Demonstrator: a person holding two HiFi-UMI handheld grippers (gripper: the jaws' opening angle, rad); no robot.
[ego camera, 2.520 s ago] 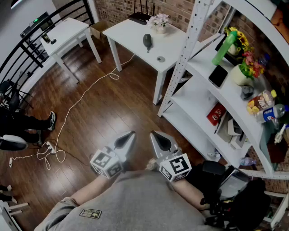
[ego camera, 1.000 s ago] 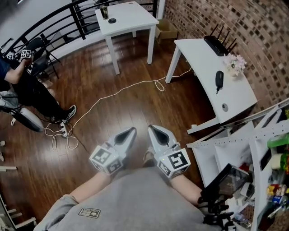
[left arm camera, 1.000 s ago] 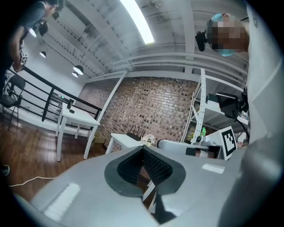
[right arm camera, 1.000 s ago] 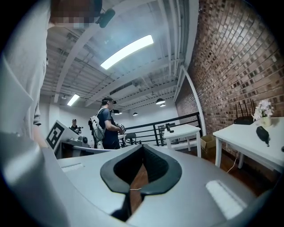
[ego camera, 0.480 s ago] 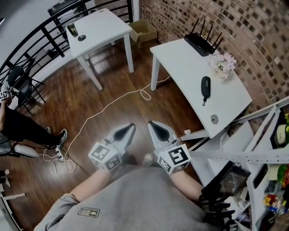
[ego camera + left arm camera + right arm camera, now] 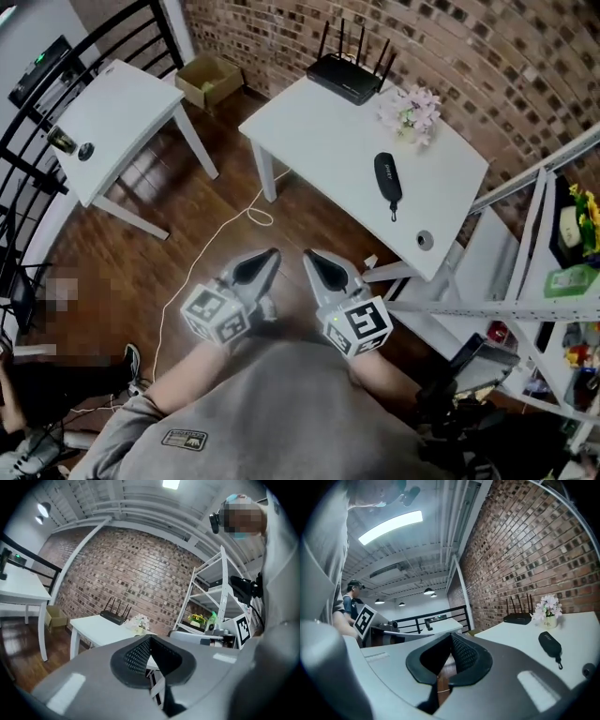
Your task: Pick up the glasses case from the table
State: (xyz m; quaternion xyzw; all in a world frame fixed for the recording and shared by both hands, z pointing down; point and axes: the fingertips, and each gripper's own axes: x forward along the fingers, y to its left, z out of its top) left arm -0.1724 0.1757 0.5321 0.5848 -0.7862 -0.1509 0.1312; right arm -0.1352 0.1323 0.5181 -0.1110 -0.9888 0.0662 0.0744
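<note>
The glasses case (image 6: 386, 178) is a black oblong lying on the white table (image 6: 319, 131), to the right of its middle; it also shows in the right gripper view (image 6: 550, 644). My left gripper (image 6: 267, 255) and right gripper (image 6: 312, 256) are held side by side at waist height over the wood floor, short of the table's near edge and well apart from the case. Both are shut and empty, as their own views confirm for the left gripper (image 6: 150, 639) and the right gripper (image 6: 451, 635). A black router (image 6: 349, 77), a flower pot (image 6: 411, 112) and a small round object (image 6: 425, 240) share the table.
A second white table (image 6: 112, 112) stands at the left by a black railing (image 6: 28, 141). A cardboard box (image 6: 208, 80) sits by the brick wall. A white cable (image 6: 216, 248) runs over the floor. A white shelf rack (image 6: 525, 272) stands at the right.
The view has swung round so that the table with the case now lies straight ahead and nearer. Both grippers stayed shut and side by side.
</note>
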